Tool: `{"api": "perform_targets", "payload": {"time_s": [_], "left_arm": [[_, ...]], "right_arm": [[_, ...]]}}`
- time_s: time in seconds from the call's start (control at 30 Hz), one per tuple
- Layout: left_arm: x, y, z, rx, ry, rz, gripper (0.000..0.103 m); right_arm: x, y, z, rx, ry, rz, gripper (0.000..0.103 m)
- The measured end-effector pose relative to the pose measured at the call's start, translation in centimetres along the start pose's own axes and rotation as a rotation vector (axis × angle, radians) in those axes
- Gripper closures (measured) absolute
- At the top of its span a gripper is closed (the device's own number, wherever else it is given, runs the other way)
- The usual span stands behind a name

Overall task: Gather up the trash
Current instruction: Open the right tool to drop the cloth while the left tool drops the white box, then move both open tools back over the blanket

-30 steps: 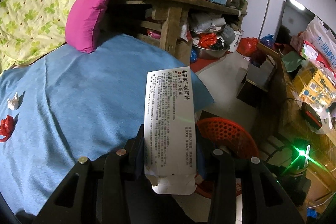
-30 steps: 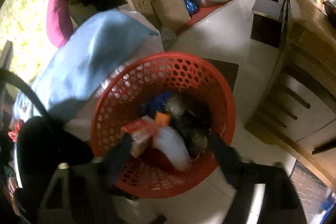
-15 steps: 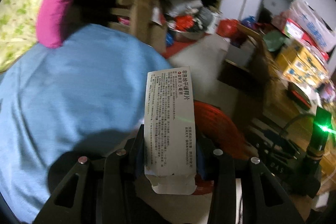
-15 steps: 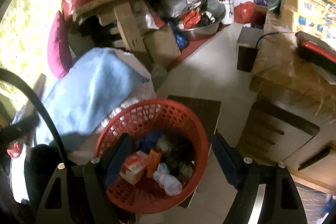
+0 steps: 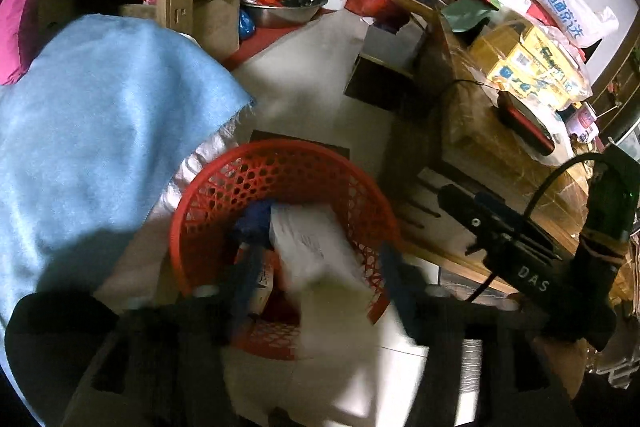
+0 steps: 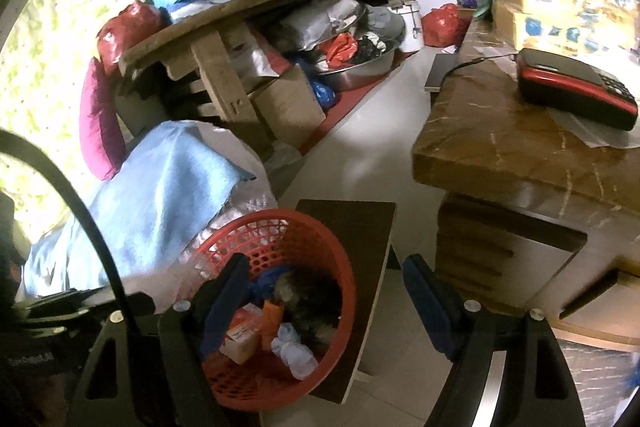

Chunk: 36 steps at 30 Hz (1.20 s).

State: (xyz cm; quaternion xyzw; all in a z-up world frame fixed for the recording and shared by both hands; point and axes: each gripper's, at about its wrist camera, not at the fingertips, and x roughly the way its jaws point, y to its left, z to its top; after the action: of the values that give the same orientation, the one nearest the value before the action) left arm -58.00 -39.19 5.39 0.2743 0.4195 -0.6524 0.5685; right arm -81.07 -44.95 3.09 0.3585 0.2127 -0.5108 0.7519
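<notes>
A red mesh basket (image 5: 224,187) stands on the floor and holds several pieces of trash. In the left wrist view my left gripper (image 5: 320,279) hangs over it with its jaws opening. A white printed box (image 5: 316,251), blurred, lies loose between the fingers and drops toward the basket; the pads no longer press on it. In the right wrist view the basket (image 6: 340,259) holds an orange-and-white carton (image 6: 240,335) and a white crumpled wad (image 6: 296,351). My right gripper (image 6: 324,291) is open above and behind the basket, with nothing between its fingers.
A blue cloth (image 5: 100,131) covers the bed at the left, beside the basket. A dark board (image 6: 360,227) lies under the basket. To the right stands a wooden cabinet (image 6: 520,155) with a red-and-black device (image 6: 576,87). A cluttered wooden bench (image 6: 256,7) and a steel basin (image 6: 356,67) sit behind.
My left gripper swung from above the bed to over the basket and its jaws parted, letting go of the white box. My right gripper rose and drew back from the basket.
</notes>
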Motion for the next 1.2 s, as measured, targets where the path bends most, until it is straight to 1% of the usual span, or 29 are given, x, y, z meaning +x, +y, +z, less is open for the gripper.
{"api": "perform_targets", "payload": {"time_s": [0.1, 0.27, 0.4, 0.57, 0.63, 0.77, 0.83, 0.9, 1.0, 1.1, 1.2], "left_arm": [[-0.2, 0.4, 0.3, -0.016, -0.006, -0.019, 0.032], [-2.4, 2.1, 0.7, -0.057, -0.065, -0.017, 0.032], [-5.6, 5.3, 0.6, -0.133, -0.139, 0.008, 0.032], [-9.0, 8.9, -0.5, -0.221, -0.214, 0.036, 0.031], [-10.5, 10.5, -1.4, -0.251, -0.250, 0.066, 0.031], [-12.9, 13.9, -3.8, -0.326, -0.289, 0.127, 0.030], [-14.3, 16.0, -5.3, -0.365, -0.310, 0.181, 0.030], [-15.4, 17.7, -6.7, -0.404, -0.327, 0.225, 0.030], [-16.6, 20.2, -8.8, -0.466, -0.347, 0.263, 0.029], [-17.6, 22.7, -10.8, -0.528, -0.355, 0.308, 0.029], [-18.5, 25.1, -12.9, -0.594, -0.361, 0.360, 0.029]], "right_arm": [[0.0, -0.2, 0.1, 0.005, -0.003, 0.002, 0.021], [0.1, 0.7, 0.0, -0.009, 0.001, 0.020, 0.021], [0.3, 2.9, 0.3, -0.045, 0.004, 0.054, 0.021], [-0.2, 6.9, 0.8, -0.121, -0.011, 0.103, 0.021], [-0.3, 8.3, 1.1, -0.147, -0.019, 0.119, 0.021], [-0.6, 12.5, 1.7, -0.217, -0.029, 0.175, 0.021], [-0.6, 14.5, 1.9, -0.249, -0.029, 0.200, 0.021], [-0.6, 17.0, 1.9, -0.289, -0.025, 0.236, 0.021], [-0.6, 21.1, 1.7, -0.356, -0.018, 0.296, 0.021], [-0.6, 25.6, 1.4, -0.410, -0.008, 0.370, 0.021], [-0.7, 29.0, 0.9, -0.458, 0.002, 0.426, 0.021]]}}
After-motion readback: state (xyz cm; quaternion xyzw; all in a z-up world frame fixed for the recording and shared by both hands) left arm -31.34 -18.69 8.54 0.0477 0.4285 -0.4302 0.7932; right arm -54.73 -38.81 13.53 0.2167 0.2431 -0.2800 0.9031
